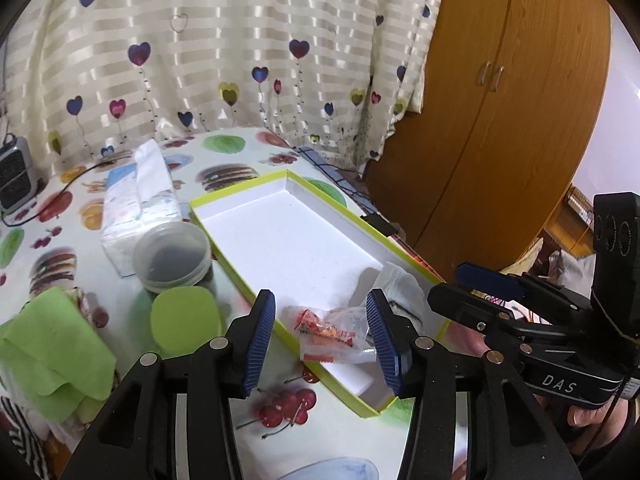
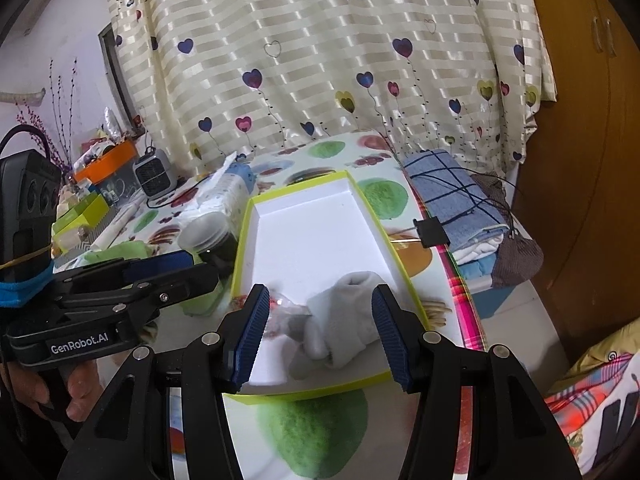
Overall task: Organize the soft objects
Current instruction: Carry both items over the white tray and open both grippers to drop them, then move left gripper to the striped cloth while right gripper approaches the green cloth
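Note:
A shallow white box with a lime-green rim [image 1: 224, 196] [image 2: 362, 196] lies on the fruit-print tablecloth. In its near end lie a clear plastic packet with orange print [image 1: 332, 332] [image 2: 286, 308] and a white sock [image 1: 400, 284] [image 2: 348, 320]. My left gripper [image 1: 322, 344] is open, its jaws standing either side of the packet just above the box. My right gripper [image 2: 320, 332] is open, its jaws either side of the sock. Each gripper shows in the other's view, the right [image 1: 496, 292] and the left [image 2: 160, 268]. A green cloth [image 1: 52, 352] and a green round pad [image 1: 186, 320] lie left of the box.
A lidded clear jar [image 1: 172, 256] [image 2: 208, 232] and a tissue pack [image 1: 136, 196] stand left of the box. A small grey heater [image 1: 14, 178] [image 2: 154, 172] sits at the back left. Folded blue cloth [image 2: 452, 196] lies right of the table. A wooden wardrobe [image 1: 500, 100] stands beyond.

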A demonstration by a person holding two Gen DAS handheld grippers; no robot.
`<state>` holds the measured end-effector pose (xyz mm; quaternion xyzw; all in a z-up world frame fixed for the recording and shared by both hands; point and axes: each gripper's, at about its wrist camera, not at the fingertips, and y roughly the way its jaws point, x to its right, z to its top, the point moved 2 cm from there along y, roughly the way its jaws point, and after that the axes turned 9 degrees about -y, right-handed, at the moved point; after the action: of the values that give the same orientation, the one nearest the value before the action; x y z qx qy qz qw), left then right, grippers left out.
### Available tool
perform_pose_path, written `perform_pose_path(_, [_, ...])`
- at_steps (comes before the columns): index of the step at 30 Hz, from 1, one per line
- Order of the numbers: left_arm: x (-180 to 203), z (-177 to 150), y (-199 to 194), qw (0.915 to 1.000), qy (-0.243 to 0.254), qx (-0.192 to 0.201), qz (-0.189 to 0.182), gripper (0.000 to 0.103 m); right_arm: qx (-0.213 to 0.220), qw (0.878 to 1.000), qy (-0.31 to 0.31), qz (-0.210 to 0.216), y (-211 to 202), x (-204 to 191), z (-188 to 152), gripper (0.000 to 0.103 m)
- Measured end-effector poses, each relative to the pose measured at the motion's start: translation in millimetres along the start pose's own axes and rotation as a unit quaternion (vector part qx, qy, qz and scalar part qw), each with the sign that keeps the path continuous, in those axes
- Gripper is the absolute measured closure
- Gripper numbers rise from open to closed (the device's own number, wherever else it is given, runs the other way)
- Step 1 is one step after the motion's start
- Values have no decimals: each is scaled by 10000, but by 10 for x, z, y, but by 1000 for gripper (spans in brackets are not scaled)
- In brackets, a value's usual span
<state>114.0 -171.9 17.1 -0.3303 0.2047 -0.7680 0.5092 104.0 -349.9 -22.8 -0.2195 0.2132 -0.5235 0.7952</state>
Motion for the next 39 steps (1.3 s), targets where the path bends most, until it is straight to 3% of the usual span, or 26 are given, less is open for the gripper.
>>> perform_pose_path(11, [-241,-107,-407,9993,-233,263,132,57,111,9985,-385,361,-57,-413,40,49])
perform_pose_path(26, [-608,-327,-683,9963,-644,383,414,57,-129,9948,-670,759,-11,-837,45,49])
perform_pose_path(39, [-1195,-462,-1010,9861,-1240,599,931,57,-269,9854,-1138,1237,172,-1351,111,49])
